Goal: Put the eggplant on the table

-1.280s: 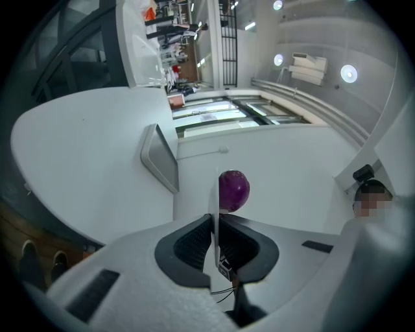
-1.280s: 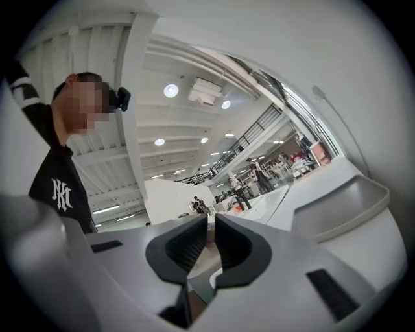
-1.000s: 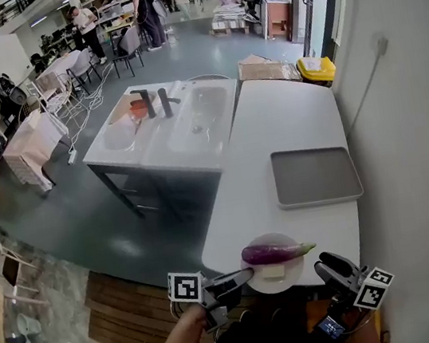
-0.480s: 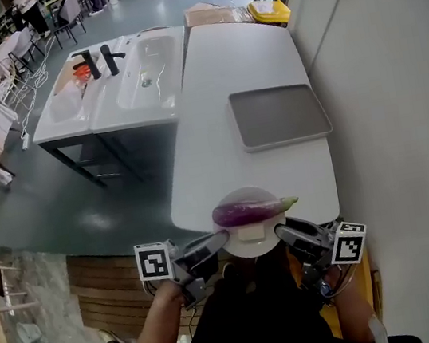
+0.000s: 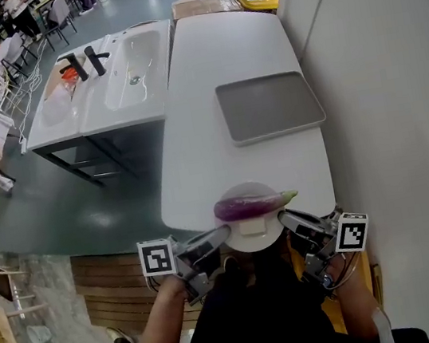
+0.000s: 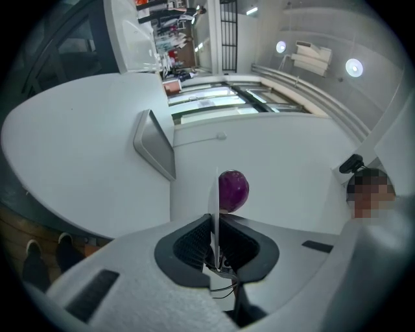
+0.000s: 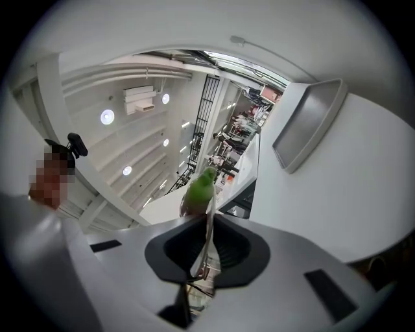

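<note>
A purple eggplant (image 5: 250, 205) with a green stem lies across a white plate (image 5: 253, 235) held at the near edge of the white table (image 5: 221, 60). My left gripper (image 5: 223, 235) is shut on the plate's left rim. Opposite it, my right gripper (image 5: 285, 218) has its jaws closing on the right rim. In the left gripper view the plate's edge (image 6: 214, 201) stands between the pads with the eggplant's purple end (image 6: 233, 190) beyond. The right gripper view shows the plate's edge (image 7: 209, 224) pinched between the pads and the green stem (image 7: 200, 188) past it.
A grey tray (image 5: 269, 107) lies on the table's right half, farther away. A white double sink unit (image 5: 115, 77) with black taps stands left of the table. A white wall runs close along the right side. Wooden flooring lies below me.
The right gripper came in from the lower right, rolled, and closed on the plate's right rim. The head view tipped further down. The left gripper kept its hold on the plate.
</note>
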`<action>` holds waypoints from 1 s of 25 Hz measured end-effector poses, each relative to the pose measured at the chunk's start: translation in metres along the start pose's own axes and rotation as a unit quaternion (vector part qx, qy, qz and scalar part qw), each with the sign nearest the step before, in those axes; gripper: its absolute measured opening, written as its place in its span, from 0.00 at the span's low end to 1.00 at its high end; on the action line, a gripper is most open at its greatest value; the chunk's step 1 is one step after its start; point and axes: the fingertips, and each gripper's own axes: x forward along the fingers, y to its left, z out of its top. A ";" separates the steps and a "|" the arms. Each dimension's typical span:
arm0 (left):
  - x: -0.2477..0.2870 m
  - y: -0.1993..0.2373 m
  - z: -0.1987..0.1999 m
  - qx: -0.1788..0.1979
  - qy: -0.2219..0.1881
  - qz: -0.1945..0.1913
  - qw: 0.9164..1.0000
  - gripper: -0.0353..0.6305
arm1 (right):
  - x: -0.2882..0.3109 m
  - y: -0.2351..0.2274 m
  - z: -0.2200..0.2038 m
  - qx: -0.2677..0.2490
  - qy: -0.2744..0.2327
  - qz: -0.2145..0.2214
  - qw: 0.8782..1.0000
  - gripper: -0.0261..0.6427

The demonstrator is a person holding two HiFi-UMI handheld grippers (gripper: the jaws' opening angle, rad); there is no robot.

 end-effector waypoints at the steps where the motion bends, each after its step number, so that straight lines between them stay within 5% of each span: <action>1: 0.008 0.004 0.001 -0.001 0.001 0.004 1.000 0.08 | -0.003 -0.006 0.005 0.003 0.001 -0.001 1.000 0.08; 17: 0.159 0.076 0.036 0.026 0.030 0.104 0.994 0.08 | -0.055 -0.131 0.116 0.059 0.011 -0.023 0.998 0.06; 25: 0.203 0.101 0.048 0.063 0.036 0.144 0.987 0.08 | -0.062 -0.172 0.153 0.019 0.036 -0.024 0.999 0.06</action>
